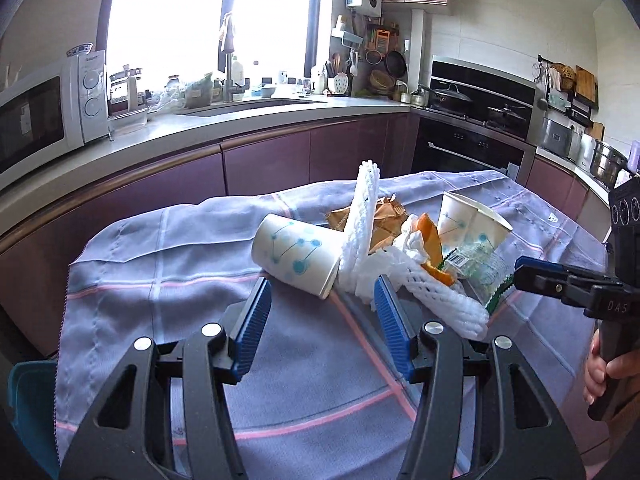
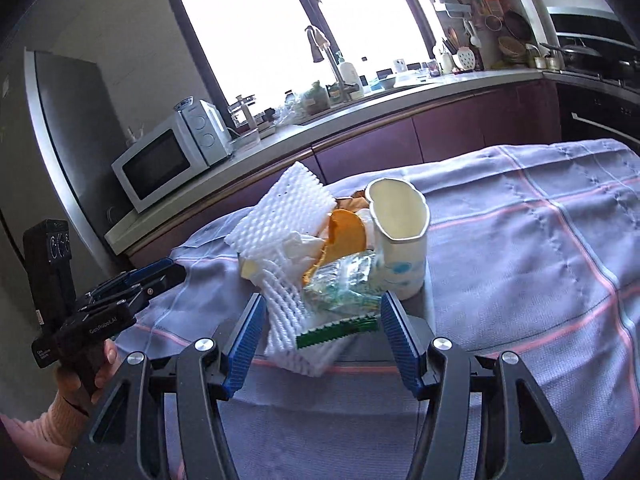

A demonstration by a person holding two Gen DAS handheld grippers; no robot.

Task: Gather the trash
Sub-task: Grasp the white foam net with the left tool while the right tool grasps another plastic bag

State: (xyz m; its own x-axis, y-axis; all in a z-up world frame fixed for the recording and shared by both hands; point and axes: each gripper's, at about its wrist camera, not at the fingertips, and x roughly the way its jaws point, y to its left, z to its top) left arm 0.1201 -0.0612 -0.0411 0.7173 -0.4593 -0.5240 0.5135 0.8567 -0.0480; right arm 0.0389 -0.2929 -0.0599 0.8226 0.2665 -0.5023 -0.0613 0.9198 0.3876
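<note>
In the left wrist view your left gripper [image 1: 322, 312] stands released at lower centre, nothing between its jaws. Just above lies the tipped paper cup [image 1: 294, 258], then the white foam net [image 1: 362, 240]. At the right edge your right gripper [image 1: 520, 274] is also parted and empty. Approach the plastic wrapper [image 2: 346, 286] slowly and grip one piece only.

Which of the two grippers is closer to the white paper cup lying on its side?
The left. The left gripper sits just in front of the tipped white paper cup, jaws empty. The right gripper faces the pile's other side, at the clear plastic wrapper.
</note>
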